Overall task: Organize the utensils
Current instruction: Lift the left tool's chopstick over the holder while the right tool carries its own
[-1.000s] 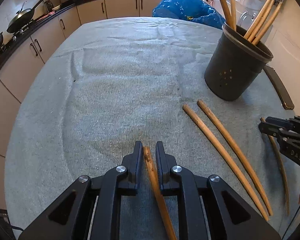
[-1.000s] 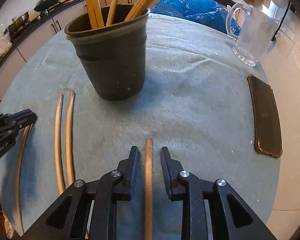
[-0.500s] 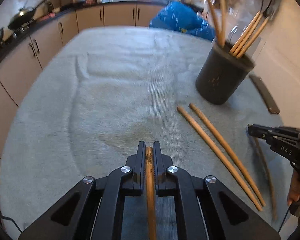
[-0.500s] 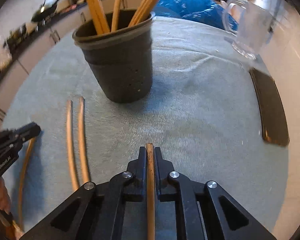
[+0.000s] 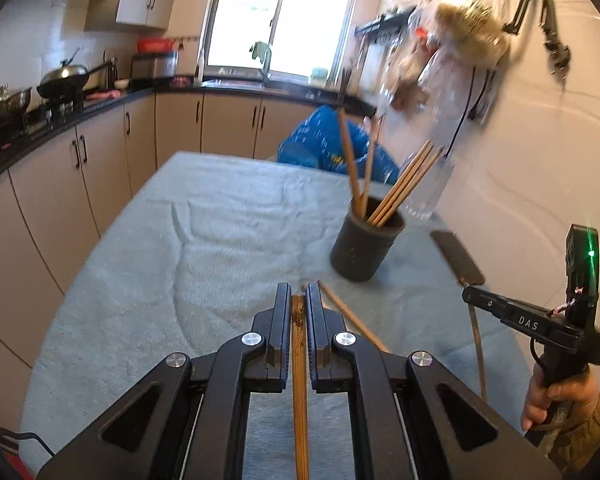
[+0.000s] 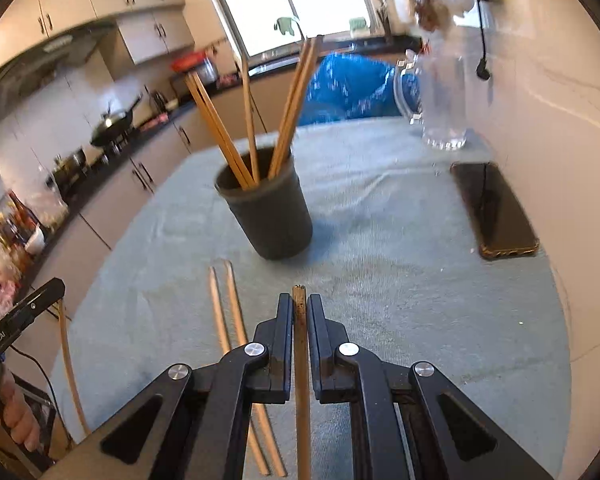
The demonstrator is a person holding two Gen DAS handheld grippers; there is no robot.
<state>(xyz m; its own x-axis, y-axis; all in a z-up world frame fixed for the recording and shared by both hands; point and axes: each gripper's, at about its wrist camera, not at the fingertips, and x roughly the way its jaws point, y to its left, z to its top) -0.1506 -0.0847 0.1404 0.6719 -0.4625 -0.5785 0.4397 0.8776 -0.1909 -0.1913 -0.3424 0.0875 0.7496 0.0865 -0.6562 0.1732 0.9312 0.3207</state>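
Chopsticks: one clamped in my left gripper (image 5: 299, 312), one clamped in my right gripper (image 6: 300, 314), both lifted clear of the grey cloth (image 6: 400, 280). Two loose chopsticks (image 6: 228, 312) lie side by side on the cloth, left of my right gripper, short of the dark holder (image 6: 272, 216). Holder carries five upright. Wide open cloth left of holder; phone (image 6: 496, 216) and glass jug (image 6: 440, 100) near the right wall edge.

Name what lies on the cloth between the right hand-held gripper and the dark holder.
Right wrist view: only bare grey cloth separates the right hand-held gripper from the dark holder; two loose chopsticks lie just left.
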